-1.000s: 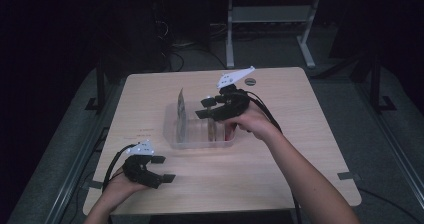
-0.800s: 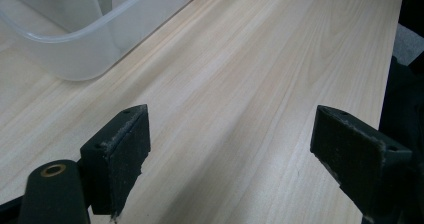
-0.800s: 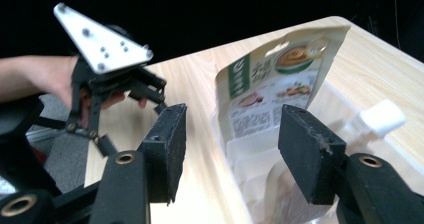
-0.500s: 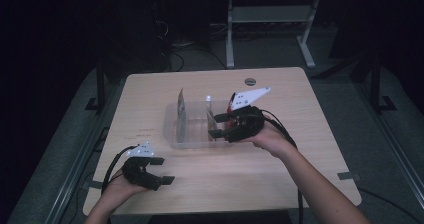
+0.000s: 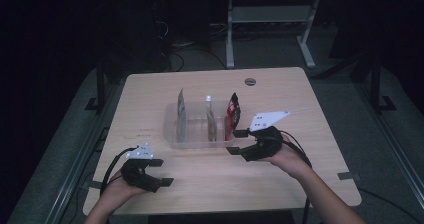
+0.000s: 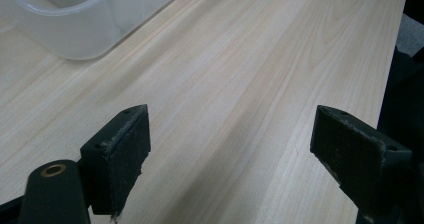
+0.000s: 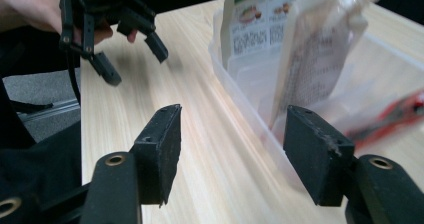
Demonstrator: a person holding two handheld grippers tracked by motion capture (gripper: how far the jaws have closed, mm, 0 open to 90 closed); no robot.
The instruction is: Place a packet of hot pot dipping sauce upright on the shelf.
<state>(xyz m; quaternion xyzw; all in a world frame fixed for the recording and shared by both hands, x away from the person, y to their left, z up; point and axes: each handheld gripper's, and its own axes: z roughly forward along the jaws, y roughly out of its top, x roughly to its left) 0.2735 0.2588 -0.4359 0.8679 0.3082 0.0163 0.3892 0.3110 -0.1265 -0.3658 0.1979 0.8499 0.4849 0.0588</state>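
- The clear plastic rectangular bin sits mid-table on the light wooden table, holding three upright pouches: a green-printed one at left, a clear one in the middle, a red-and-black one at right.
- The right gripper hangs just right of the bin's near corner, jaws wide apart and empty.
- The left gripper rests at the near left, jaws spread, holding nothing.
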